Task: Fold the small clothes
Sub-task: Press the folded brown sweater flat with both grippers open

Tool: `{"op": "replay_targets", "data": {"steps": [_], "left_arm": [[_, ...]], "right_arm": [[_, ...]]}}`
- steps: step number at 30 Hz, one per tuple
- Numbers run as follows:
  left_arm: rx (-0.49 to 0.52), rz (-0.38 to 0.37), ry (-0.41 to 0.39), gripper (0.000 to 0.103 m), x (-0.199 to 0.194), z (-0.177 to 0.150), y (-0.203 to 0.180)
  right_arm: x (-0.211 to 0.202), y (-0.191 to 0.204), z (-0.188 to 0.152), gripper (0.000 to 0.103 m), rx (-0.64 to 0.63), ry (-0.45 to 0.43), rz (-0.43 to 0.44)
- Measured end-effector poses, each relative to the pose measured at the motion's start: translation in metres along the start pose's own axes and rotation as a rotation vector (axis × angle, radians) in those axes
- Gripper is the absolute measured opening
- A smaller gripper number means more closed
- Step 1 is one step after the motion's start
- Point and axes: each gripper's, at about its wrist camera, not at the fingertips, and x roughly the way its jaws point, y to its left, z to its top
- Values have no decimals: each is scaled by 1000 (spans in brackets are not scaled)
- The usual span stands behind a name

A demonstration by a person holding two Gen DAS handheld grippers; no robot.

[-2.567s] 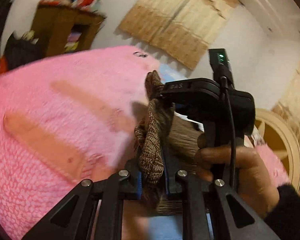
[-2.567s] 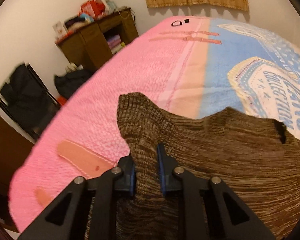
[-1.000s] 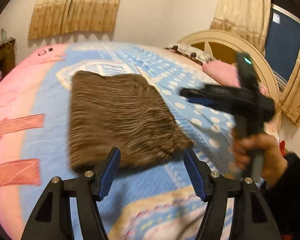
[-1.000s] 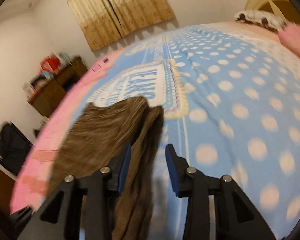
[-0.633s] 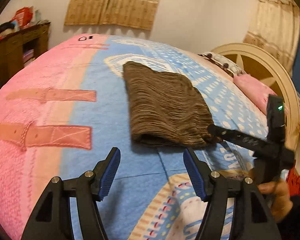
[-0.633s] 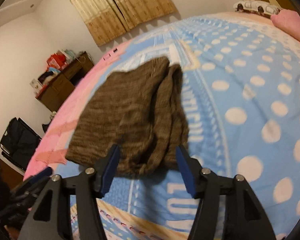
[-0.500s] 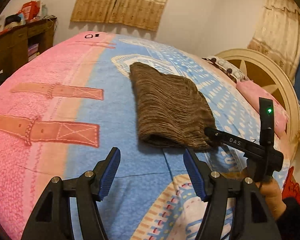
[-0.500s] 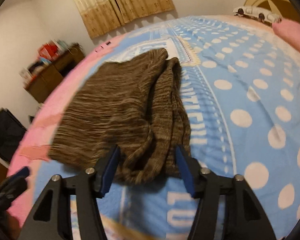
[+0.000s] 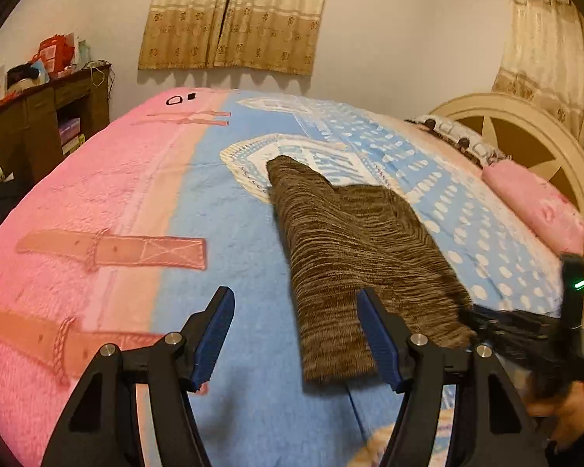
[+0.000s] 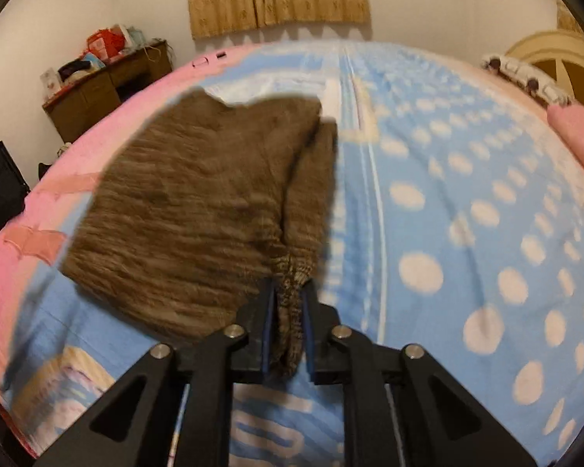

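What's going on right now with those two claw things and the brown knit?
Left gripper open, hovering near garment's near edge. Right gripper shut on brown knit garment, pinching its near corner. Garment partly folded on the bedspread. Nothing in the way.

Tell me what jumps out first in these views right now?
A folded brown sweater lies mid-bed on the pink and blue blanket. The right gripper is shut on its near edge, while the left gripper hangs open just short of it, one finger at the near corner.
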Motion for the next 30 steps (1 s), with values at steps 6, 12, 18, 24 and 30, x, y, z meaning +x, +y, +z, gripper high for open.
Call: {"op": "replay_targets", "data": {"steps": [6,12,18,24,30], "left_arm": [[1,29,37,66,28,-4,-2],[-55,128,129,66,62,-22,2],[-70,75,131,66,59,-24,11],[-32,54,0,66,26,13,10],[-9,58,-32,66,67,77,-4]], "right_arm": [[-36,-16,16,31,118,-111,-61],[-19,35,61,26,-25,-166,41],[62,15,71,0,11,-62,-39],[31,-13,76,4,129,-112,13],[37,-9,121,13,102,-119,21]]}}
